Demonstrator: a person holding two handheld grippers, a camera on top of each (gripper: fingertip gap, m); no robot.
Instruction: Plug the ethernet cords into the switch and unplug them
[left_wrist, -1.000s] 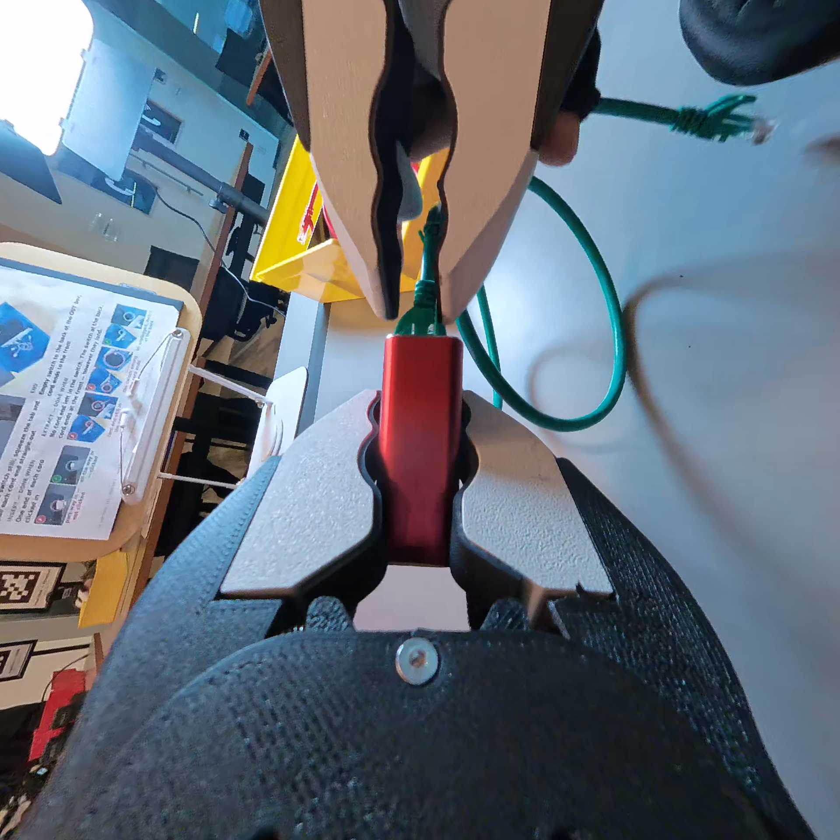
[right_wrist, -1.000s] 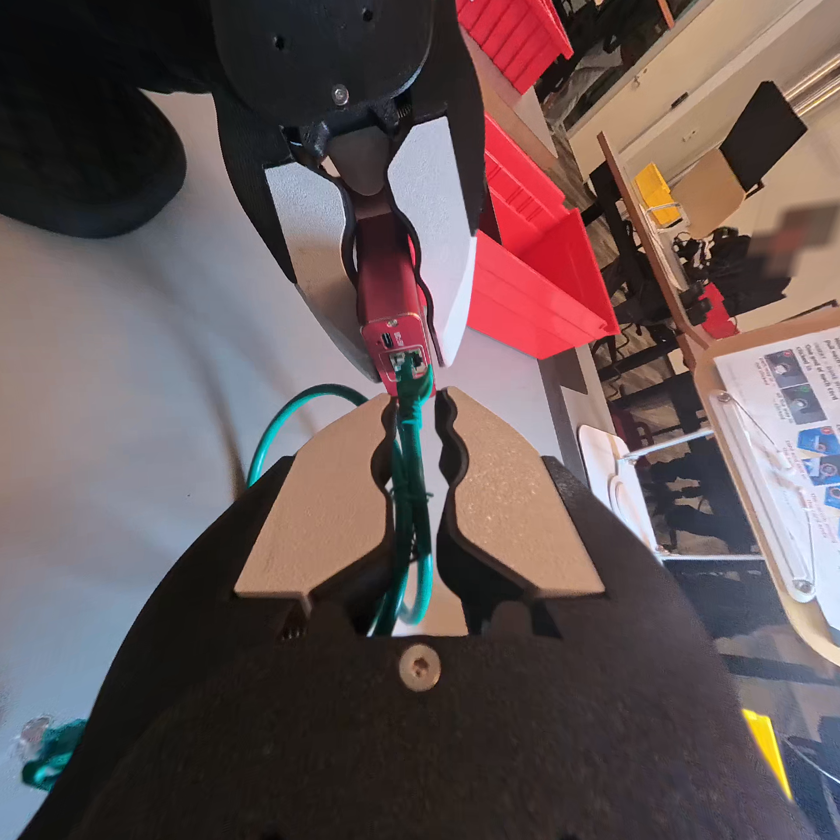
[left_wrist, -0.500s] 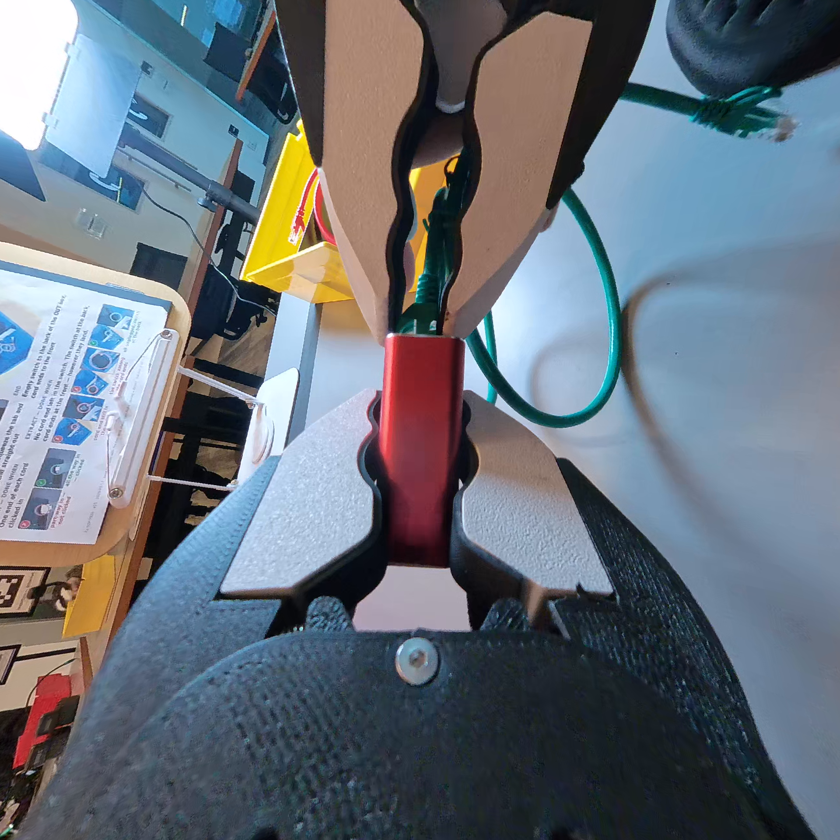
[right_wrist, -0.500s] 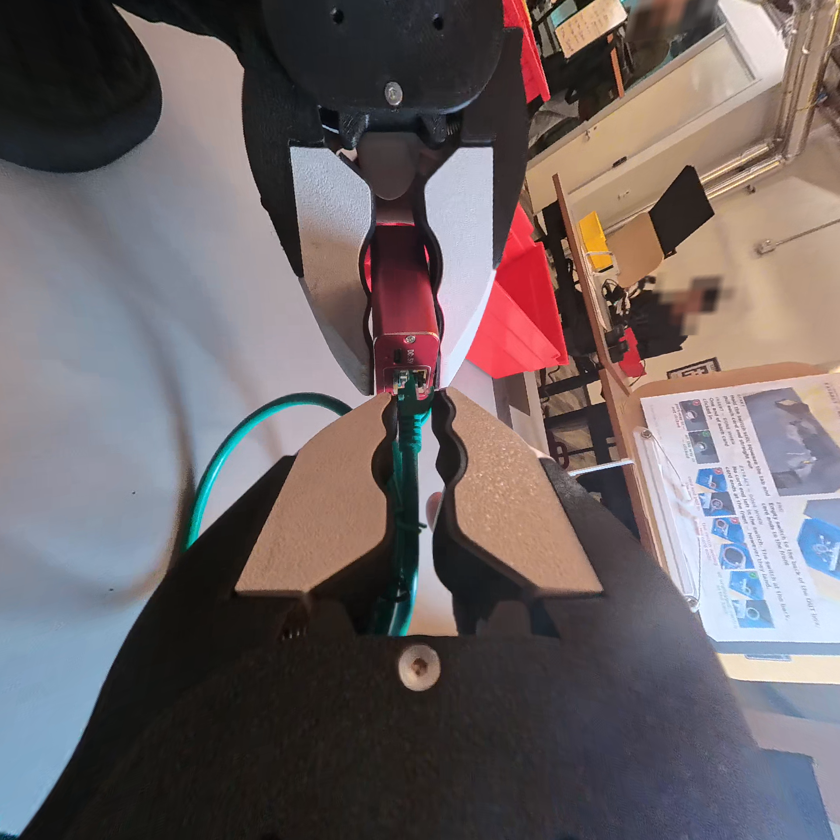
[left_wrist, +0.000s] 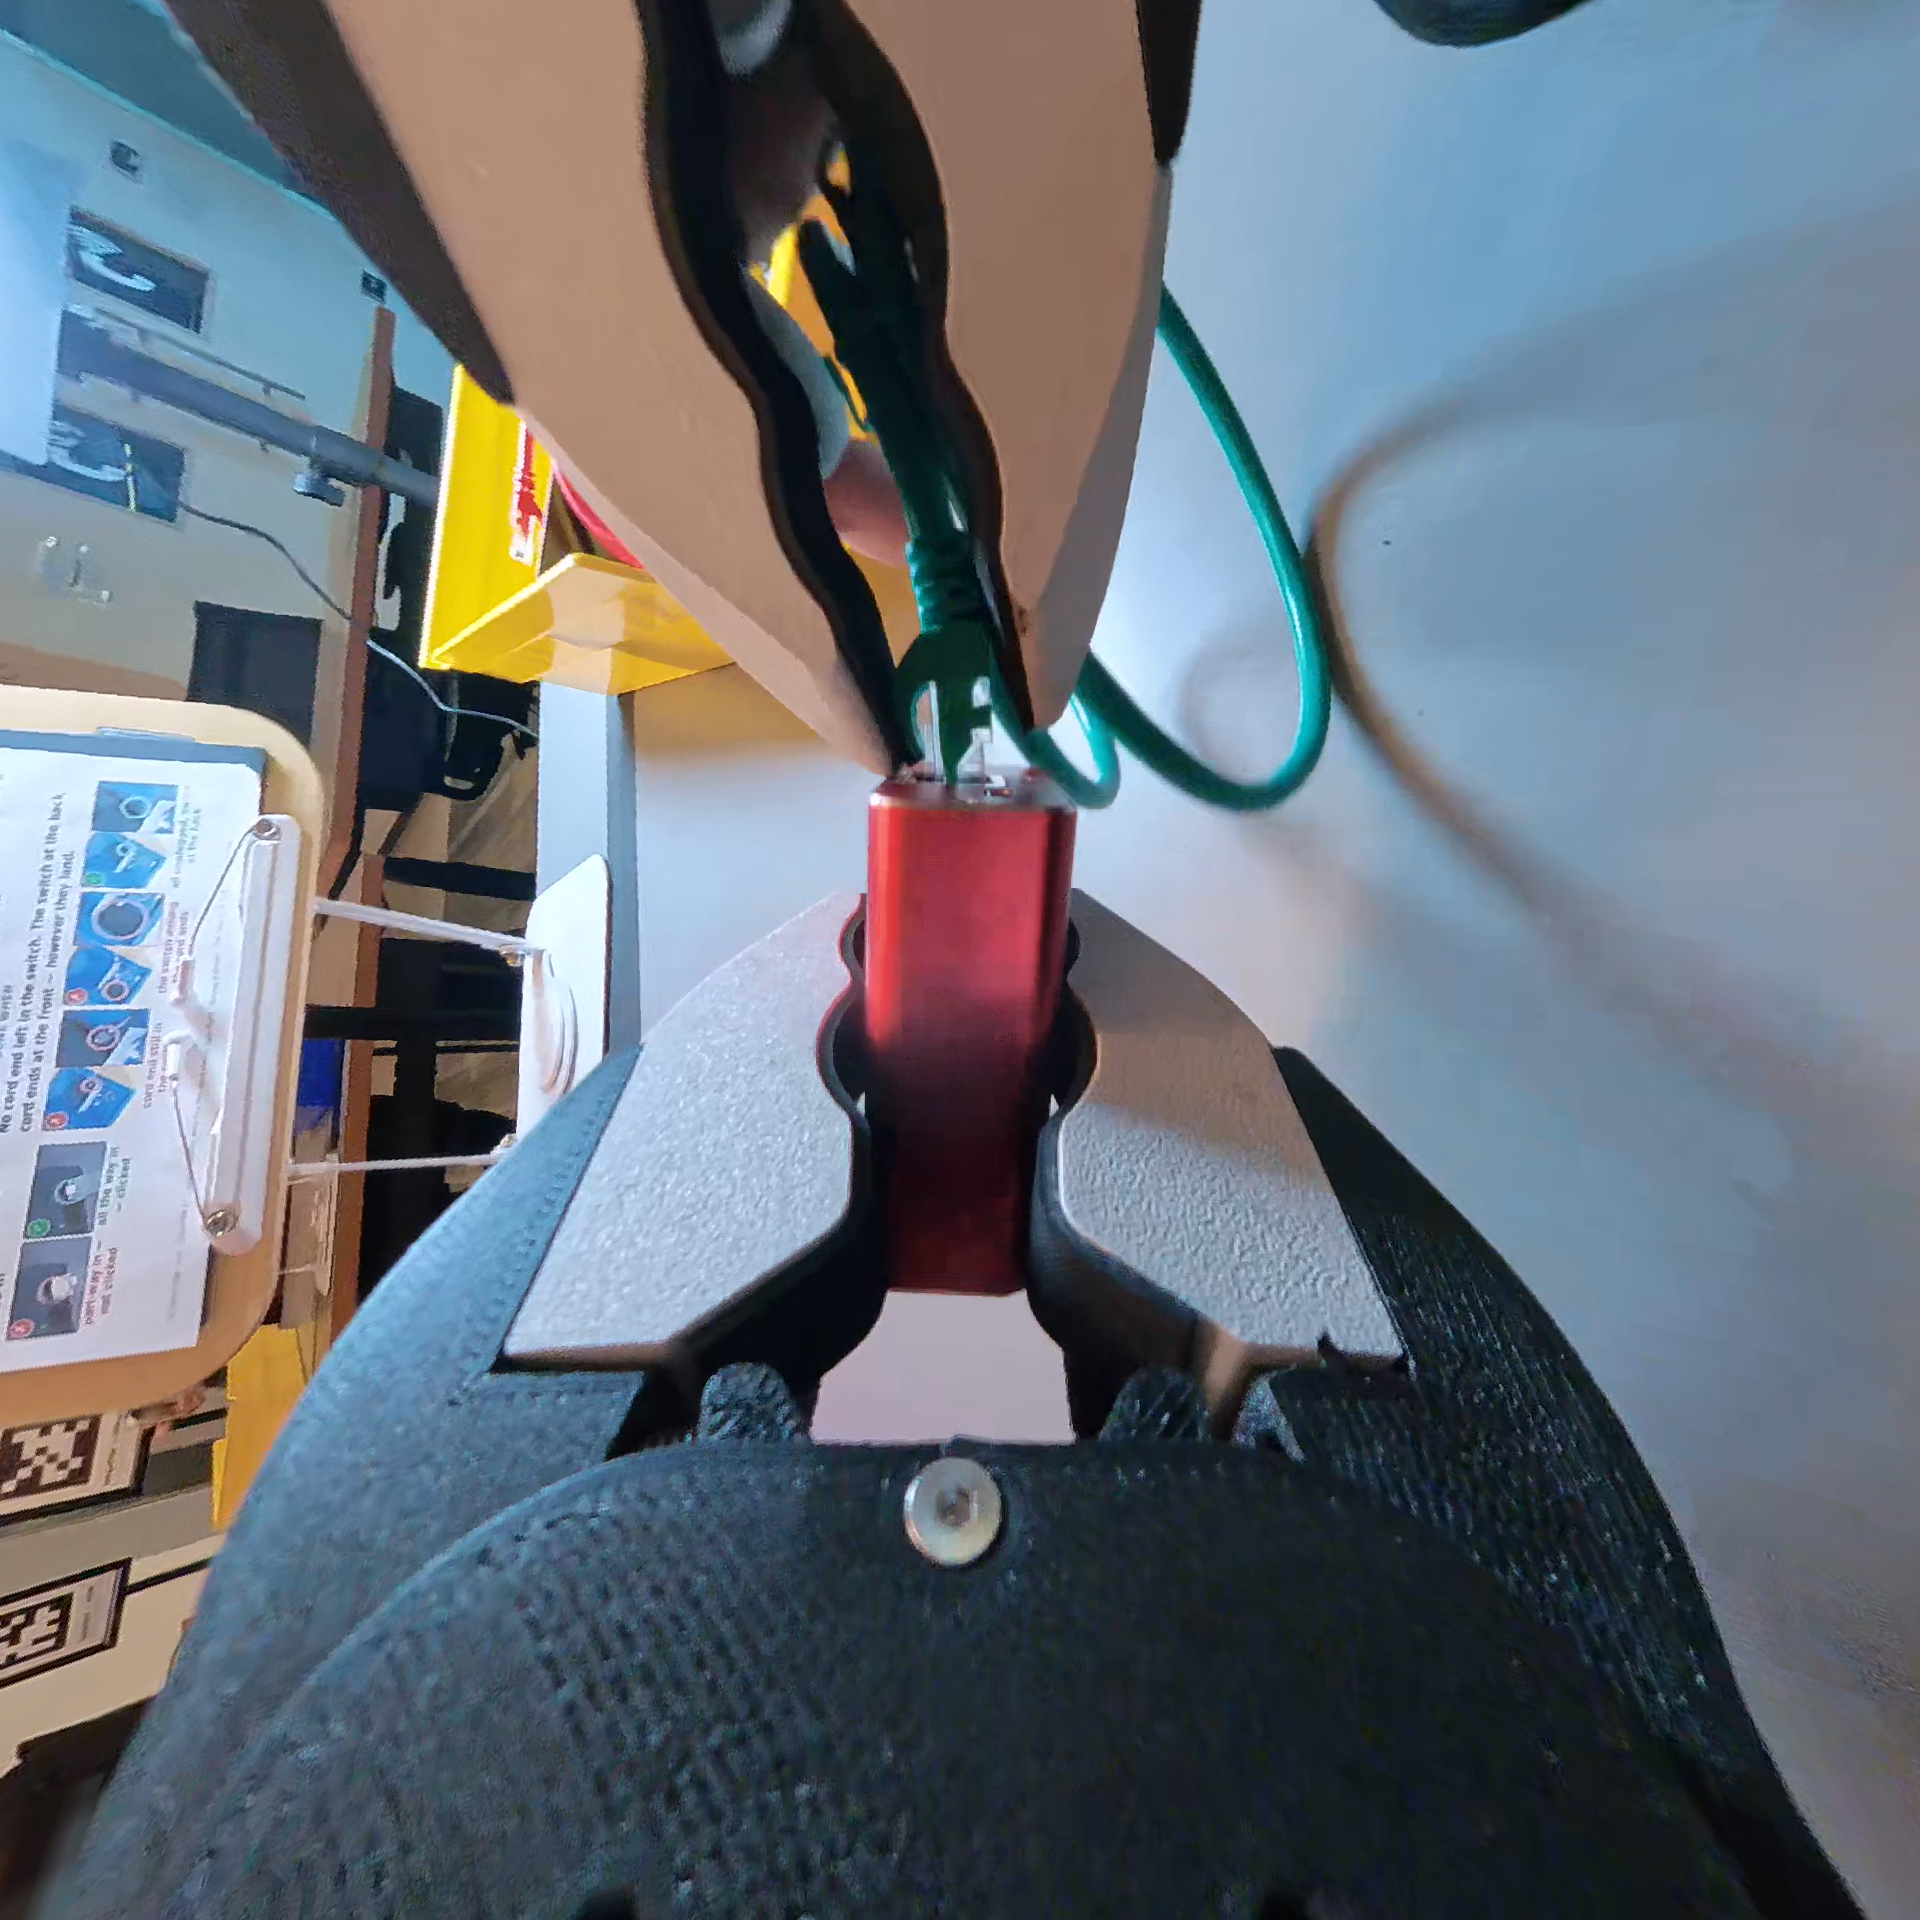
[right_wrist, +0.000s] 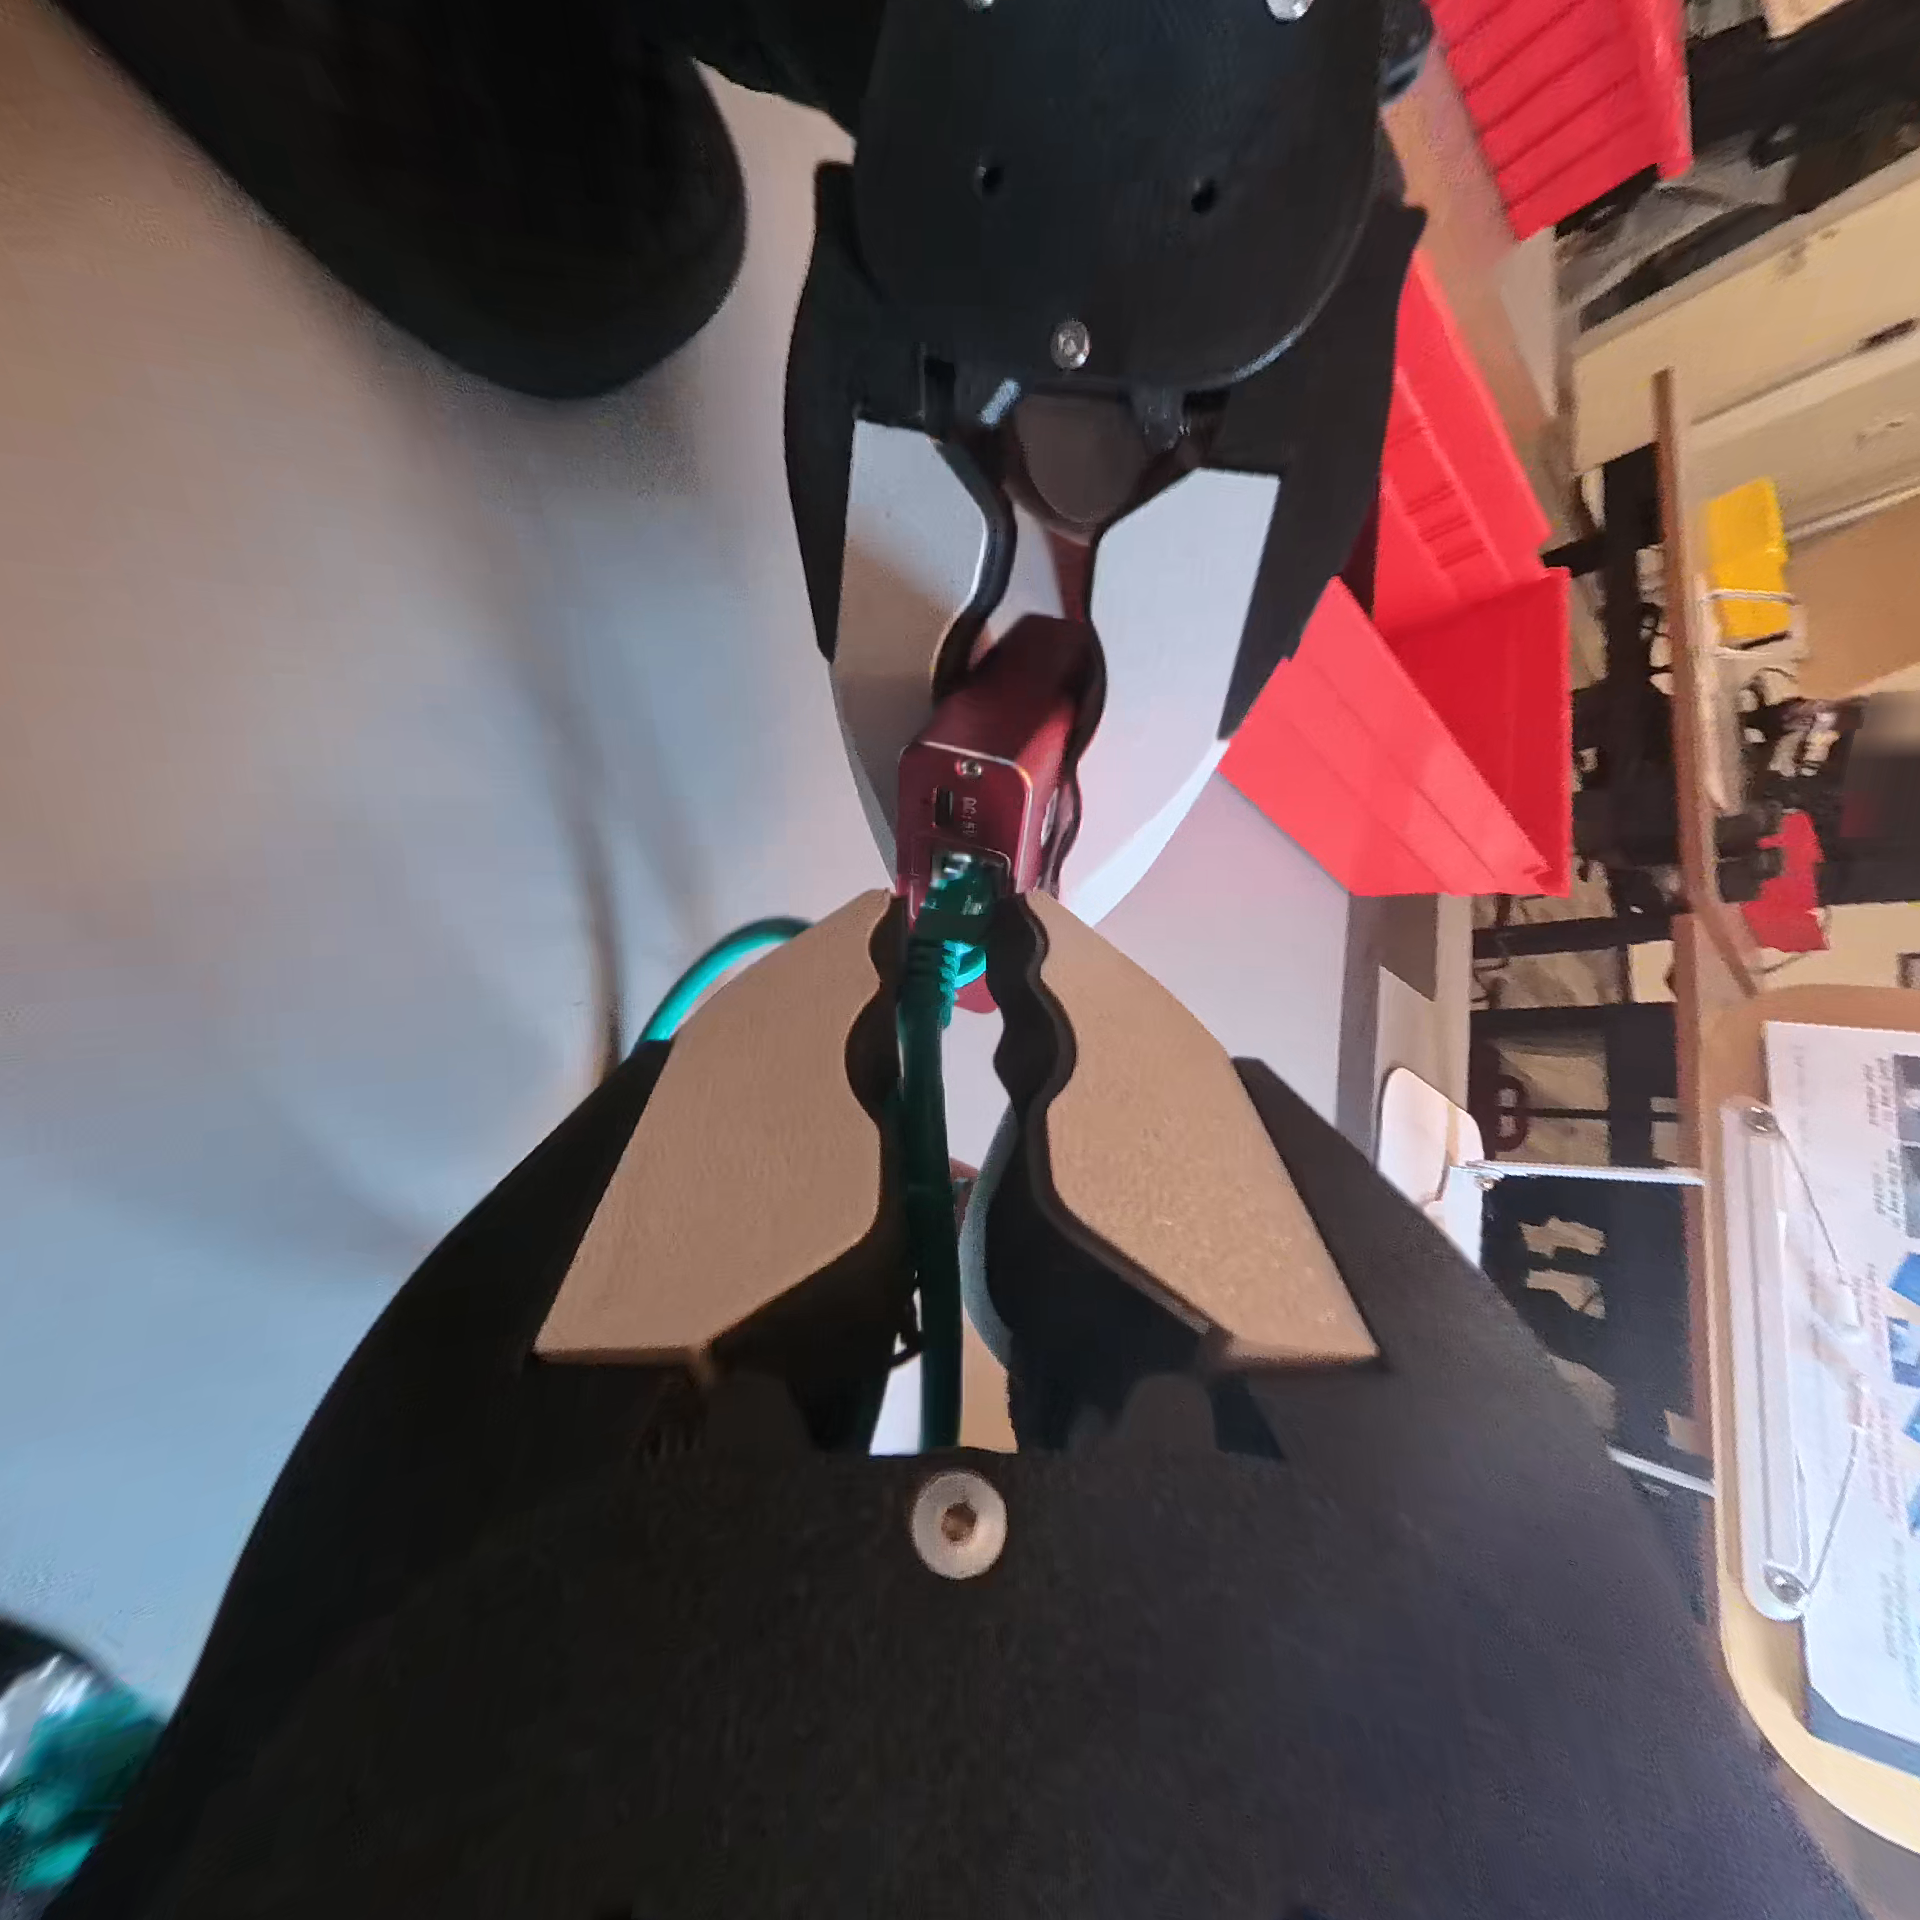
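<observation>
My left gripper (left_wrist: 961, 920) is shut on a small red switch (left_wrist: 966, 997) and holds it above the white table (left_wrist: 1610, 935). My right gripper (right_wrist: 956, 914) comes from the opposite side, its tan fingers (left_wrist: 644, 395) tip to tip with the switch. It is shut on a green ethernet cord (right_wrist: 930, 1101) just behind the plug (right_wrist: 961, 894). The plug sits in the port on the switch's end face (right_wrist: 966, 821). The cord loops away over the table (left_wrist: 1288, 582). Its other end (right_wrist: 52, 1756) lies blurred at the lower left of the right wrist view.
Red bins (right_wrist: 1455, 727) and a yellow bin (left_wrist: 540, 613) stand along the table's far edge. A clipboard with a picture sheet (left_wrist: 104, 1039) stands beyond the table, also in the right wrist view (right_wrist: 1849, 1351). A dark sleeve (right_wrist: 468, 208) rests on the table.
My right gripper has moved closer to the switch, with the green plug pressed at the port. Both views have tilted slightly. The cord's free end has left the left wrist view.
</observation>
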